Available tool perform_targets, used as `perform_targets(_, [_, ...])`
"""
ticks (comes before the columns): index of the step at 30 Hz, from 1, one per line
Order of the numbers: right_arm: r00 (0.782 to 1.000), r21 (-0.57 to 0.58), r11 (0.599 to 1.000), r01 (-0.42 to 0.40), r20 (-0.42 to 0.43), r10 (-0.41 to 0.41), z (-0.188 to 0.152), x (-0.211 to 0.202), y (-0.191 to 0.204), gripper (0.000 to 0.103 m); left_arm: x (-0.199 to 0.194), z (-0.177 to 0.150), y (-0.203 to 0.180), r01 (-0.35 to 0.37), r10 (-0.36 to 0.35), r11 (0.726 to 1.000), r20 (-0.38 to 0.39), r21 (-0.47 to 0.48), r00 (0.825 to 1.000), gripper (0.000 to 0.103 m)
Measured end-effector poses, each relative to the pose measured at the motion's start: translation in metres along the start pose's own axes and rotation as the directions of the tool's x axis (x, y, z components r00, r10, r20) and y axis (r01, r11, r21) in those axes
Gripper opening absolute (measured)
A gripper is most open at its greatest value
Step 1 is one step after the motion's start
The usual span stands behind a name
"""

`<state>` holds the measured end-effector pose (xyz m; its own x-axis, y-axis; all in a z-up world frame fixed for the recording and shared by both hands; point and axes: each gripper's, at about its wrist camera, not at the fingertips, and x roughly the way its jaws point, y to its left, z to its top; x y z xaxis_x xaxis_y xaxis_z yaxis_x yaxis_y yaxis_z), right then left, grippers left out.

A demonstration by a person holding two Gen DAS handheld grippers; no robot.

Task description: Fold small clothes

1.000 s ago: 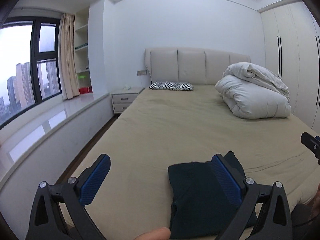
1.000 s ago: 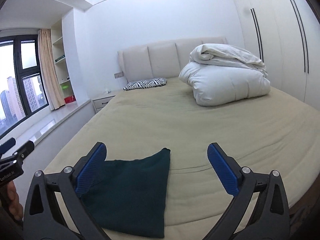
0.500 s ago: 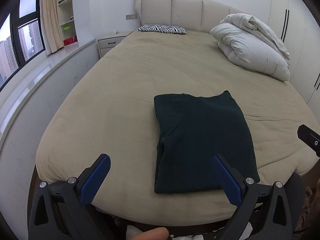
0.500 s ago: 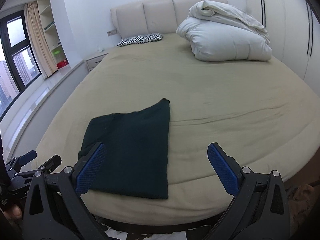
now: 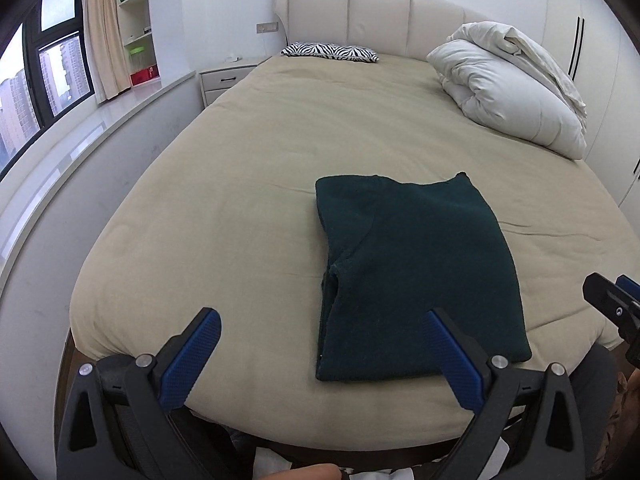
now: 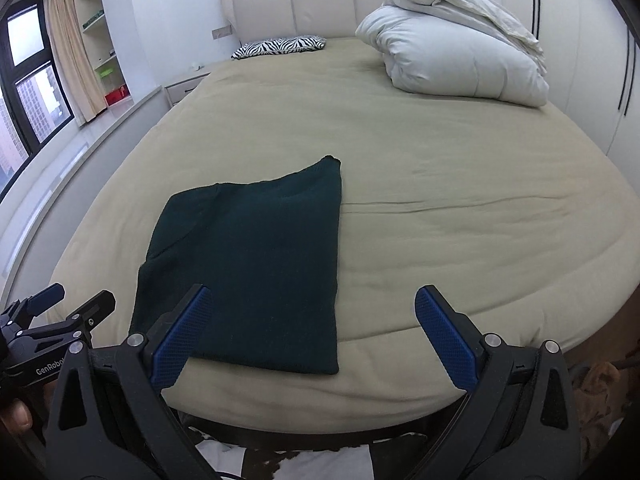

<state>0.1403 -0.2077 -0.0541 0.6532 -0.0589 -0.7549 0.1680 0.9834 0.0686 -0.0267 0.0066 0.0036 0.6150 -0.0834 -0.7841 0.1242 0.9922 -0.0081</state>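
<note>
A dark green garment (image 5: pixel 416 272) lies folded into a flat rectangle near the foot edge of the beige bed (image 5: pixel 248 184); it also shows in the right wrist view (image 6: pixel 256 264). My left gripper (image 5: pixel 320 356) is open and empty, held off the bed's foot edge, below the garment's near edge. My right gripper (image 6: pixel 312 336) is open and empty, also back from the foot edge, with its left finger over the garment's near corner in the image. The right gripper shows at the right edge of the left wrist view (image 5: pixel 616 308).
A rolled white duvet (image 5: pixel 516 88) sits at the bed's far right. A zebra-print pillow (image 5: pixel 332 52) lies by the headboard. A nightstand (image 5: pixel 224 80) and a window ledge (image 5: pixel 80 140) run along the left. Wardrobe doors (image 6: pixel 592 40) stand at right.
Both grippers have pulled back and up from the bed, away from the garment. The folded garment now lies fully in view, untouched.
</note>
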Motion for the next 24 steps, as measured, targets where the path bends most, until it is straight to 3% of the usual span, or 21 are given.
perform_targets(24, [1.0, -0.007, 1.0, -0.016, -0.025, 0.016, -0.0035, 0.0081, 0.0051, 0.103, 0.0011, 0.001, 0.0023, -0.005, 0.005, 1.0, -0.001, -0.001, 1.0, 0.103])
